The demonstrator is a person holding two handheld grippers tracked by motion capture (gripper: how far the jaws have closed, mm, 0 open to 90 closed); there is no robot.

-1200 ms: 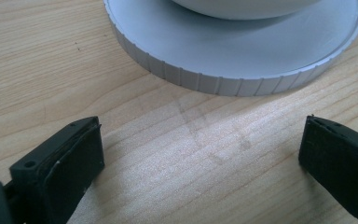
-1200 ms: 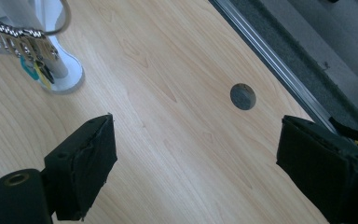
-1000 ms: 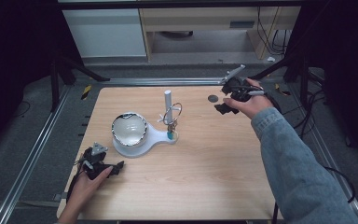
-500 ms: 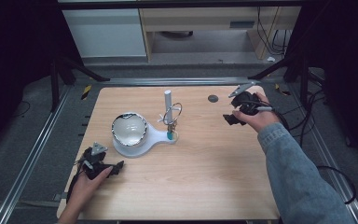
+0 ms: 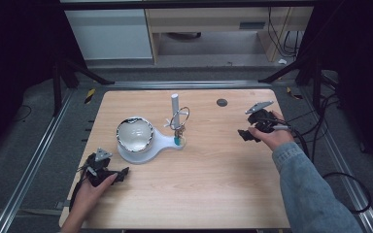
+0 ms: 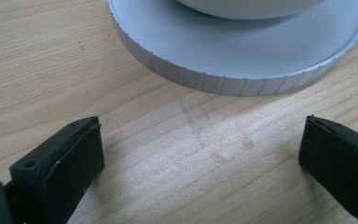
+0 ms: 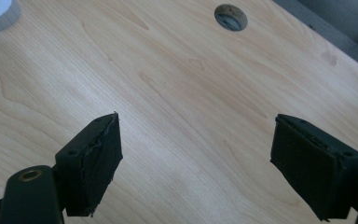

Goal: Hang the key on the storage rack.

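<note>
White stand (image 5: 162, 141) with round ribbed base, shiny bowl (image 5: 134, 135) on top, left of table centre

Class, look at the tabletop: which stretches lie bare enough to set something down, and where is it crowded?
Bare wood runs along the table's near edge between the left gripper and the right gripper, and between the white stand and the right gripper. It is crowded at centre-left, around the bowl and the stand's post.

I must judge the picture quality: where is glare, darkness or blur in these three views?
High view: the table is evenly lit, its surroundings almost black, and the bowl rim glints. Left gripper view: the white base is bright and sharp, the jaws slightly soft. Right gripper view: a pale sheen lies on the wood, the jaws dark.
</note>
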